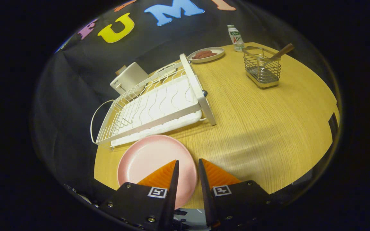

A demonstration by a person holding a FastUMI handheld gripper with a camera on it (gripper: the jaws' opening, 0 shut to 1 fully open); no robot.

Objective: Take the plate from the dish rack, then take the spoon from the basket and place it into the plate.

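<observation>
Item: pink plate [149, 160] on the wooden table [262, 128], spoon not yet fetched.

Plate lies flat just in front of the empty white dish rack [159, 102], partly under the fingers. Gripper [188, 165] hangs above its near rim, fingers a narrow gap apart, gripping nothing. Spoon [281, 52] stands handle-up in the wire basket [262, 69], well apart across the table, beside a bottle [236, 38] and a dish of food [206, 54]. Risks, as I judge: the slim slanted handle may slip between the fingers; a snag on the wire could tip the light basket or knock the bottle; a high release could bounce the spoon off the plate.
</observation>
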